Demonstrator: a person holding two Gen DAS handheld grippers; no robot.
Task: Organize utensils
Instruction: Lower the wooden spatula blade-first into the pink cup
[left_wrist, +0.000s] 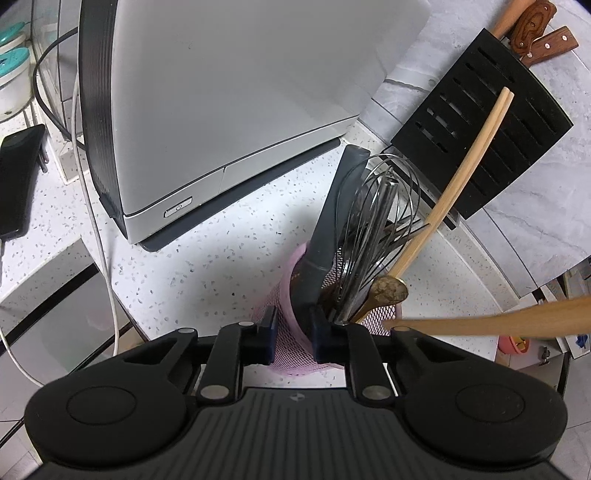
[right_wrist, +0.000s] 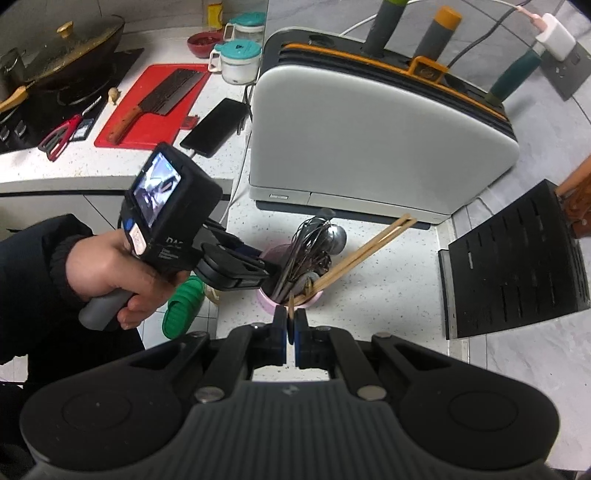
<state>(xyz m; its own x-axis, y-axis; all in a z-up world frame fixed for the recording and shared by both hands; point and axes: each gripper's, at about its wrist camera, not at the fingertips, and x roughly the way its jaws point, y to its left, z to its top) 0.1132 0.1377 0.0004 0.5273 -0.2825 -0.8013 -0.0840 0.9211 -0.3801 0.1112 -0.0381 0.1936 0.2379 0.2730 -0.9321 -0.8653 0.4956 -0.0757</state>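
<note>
Shiny wire metal whisk (left_wrist: 380, 225), pale smooth wooden chopsticks (left_wrist: 461, 177), pink mesh holder (left_wrist: 280, 314).

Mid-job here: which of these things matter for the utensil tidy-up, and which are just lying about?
Job: pink holder, whisk, chopsticks, wooden utensil in the right gripper, left gripper on the holder's rim.
Lying about: white knife stand, black knife block, phone, cleaver, red board.
</note>
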